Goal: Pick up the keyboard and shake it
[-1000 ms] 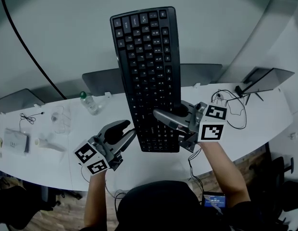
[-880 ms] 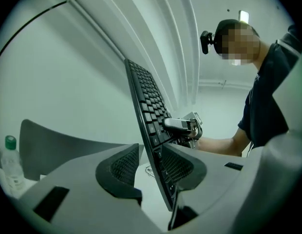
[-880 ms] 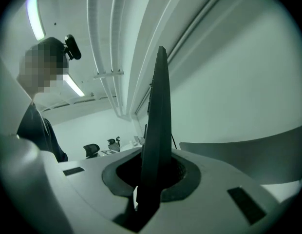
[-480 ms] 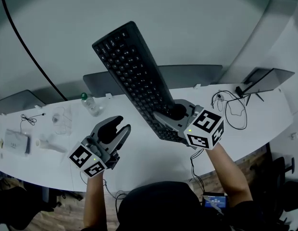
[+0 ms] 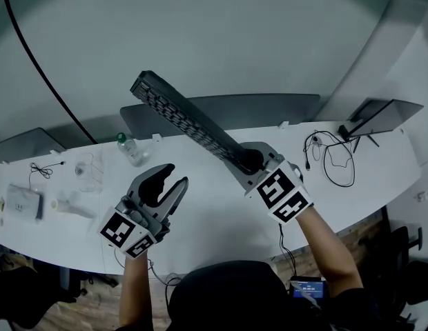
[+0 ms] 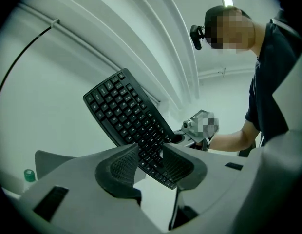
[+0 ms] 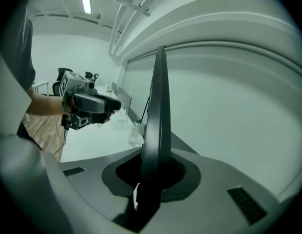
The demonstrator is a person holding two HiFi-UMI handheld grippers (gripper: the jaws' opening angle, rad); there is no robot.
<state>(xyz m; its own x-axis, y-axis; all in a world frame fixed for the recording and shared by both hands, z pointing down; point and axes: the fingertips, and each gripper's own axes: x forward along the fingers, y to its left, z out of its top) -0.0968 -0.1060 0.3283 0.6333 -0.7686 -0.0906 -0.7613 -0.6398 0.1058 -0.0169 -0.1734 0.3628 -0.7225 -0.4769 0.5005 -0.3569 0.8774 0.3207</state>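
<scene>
My right gripper [image 5: 250, 161] is shut on one end of the black keyboard [image 5: 183, 119] and holds it in the air above the white desk [image 5: 214, 212]. In the head view the keyboard shows nearly edge-on and slants up to the left. From the right gripper view its thin edge [image 7: 158, 116] rises straight out of the closed jaws. My left gripper [image 5: 169, 178] hovers over the desk, left of the keyboard and apart from it. Its jaws have just been opening and hold nothing; the keyboard's key face [image 6: 126, 121] shows well beyond them.
A water bottle [image 5: 130, 148] and a clear cup [image 5: 86, 167] stand on the desk's left part, with small items [image 5: 24, 202] further left. Coiled cables [image 5: 331, 157] and a dark stand [image 5: 380, 116] lie at the right. Grey panels [image 5: 283, 105] line the back edge.
The right gripper rolled and sank, turning the keyboard from face-on to almost edge-on and swinging its far end left. The left gripper rose slightly and its jaws spread wider.
</scene>
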